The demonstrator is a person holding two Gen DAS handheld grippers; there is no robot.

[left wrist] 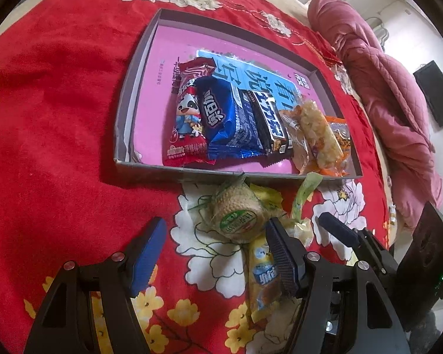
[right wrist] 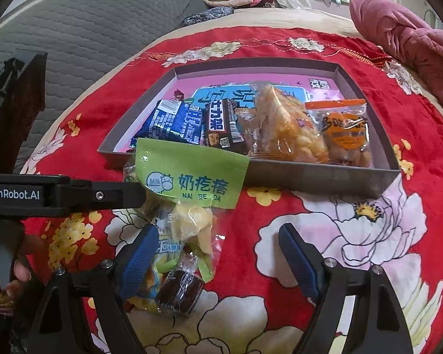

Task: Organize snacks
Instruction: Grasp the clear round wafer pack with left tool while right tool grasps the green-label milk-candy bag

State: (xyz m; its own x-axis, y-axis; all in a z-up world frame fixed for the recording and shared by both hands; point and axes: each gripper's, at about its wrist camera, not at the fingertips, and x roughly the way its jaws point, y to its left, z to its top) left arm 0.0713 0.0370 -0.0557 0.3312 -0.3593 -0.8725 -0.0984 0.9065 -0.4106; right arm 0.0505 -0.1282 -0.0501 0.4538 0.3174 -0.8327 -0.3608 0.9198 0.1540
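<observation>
A shallow grey tray (left wrist: 124,100) (right wrist: 310,177) with a pink floor holds several snacks in a row: a red panda packet (left wrist: 189,112), a blue packet (left wrist: 224,121) (right wrist: 171,122), a black bar (left wrist: 268,121) (right wrist: 221,124), a clear rice-crisp pack (left wrist: 319,135) (right wrist: 286,126) and an orange pack (right wrist: 345,132). In front of the tray lie a round oat cake (left wrist: 239,215), a yellow packet (left wrist: 262,277) and a green-topped milk-snack bag (right wrist: 189,177). My left gripper (left wrist: 215,239) is open, just short of the oat cake. My right gripper (right wrist: 218,244) is open around the bag's lower end.
Everything lies on a red flowered bedspread (left wrist: 59,147) (right wrist: 354,236). A rolled pink quilt (left wrist: 378,82) (right wrist: 404,38) lies to the right of the tray. A grey mattress (right wrist: 88,29) lies to the left. The left gripper's body (right wrist: 62,194) reaches in from the left beside the bag.
</observation>
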